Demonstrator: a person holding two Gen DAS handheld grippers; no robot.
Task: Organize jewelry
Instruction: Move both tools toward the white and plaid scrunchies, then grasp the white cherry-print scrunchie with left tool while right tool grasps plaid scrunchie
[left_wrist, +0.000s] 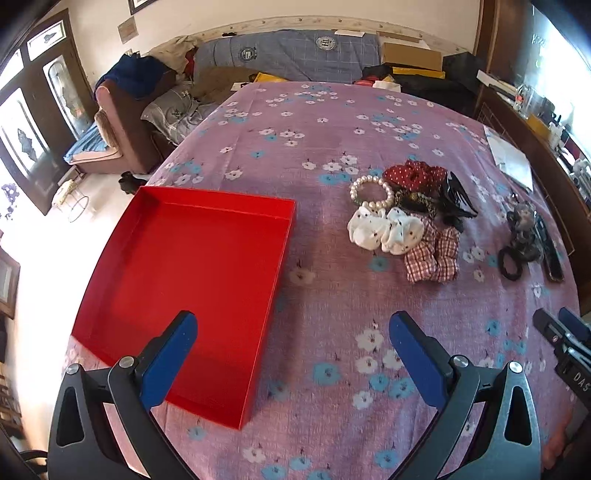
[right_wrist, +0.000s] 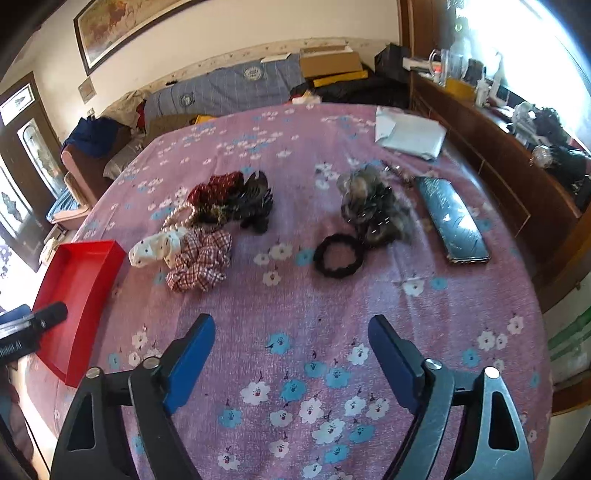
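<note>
Left wrist view, bedspread (left_wrist: 314, 122): purple, flowered, spread under everything.
Red tray (left_wrist: 192, 266): at ten o'clock from the left gripper, shallow, nothing inside, flat on the bedspread.
Left gripper (left_wrist: 291, 332): jaws wide apart, holding nothing, left blue finger (left_wrist: 173, 354) hanging over the tray's near corner.
Right gripper (right_wrist: 291, 332): jaws spread wide too, gripping nothing, poised over bare cloth.
White paper (right_wrist: 408, 136): far off at one o'clock in the right wrist view.
Dark case (right_wrist: 452, 218): at one o'clock, long, lying flat near the bed's right edge.
Furry clip (right_wrist: 373, 206): at twelve o'clock, grey-brown, touching the black hair tie (right_wrist: 338, 260) just in front.
Main pile: at eleven o'clock, well apart from the tray.
Plaid scrunchie (right_wrist: 201, 264): nearest, pressed against the white dotted scrunchie (right_wrist: 157, 249).
Red scrunchie (left_wrist: 413, 175): at the pile's back.
Black claw clip (right_wrist: 255, 203): beside it.
Pearl bracelet (left_wrist: 371, 192): curled at the pile's left edge.
</note>
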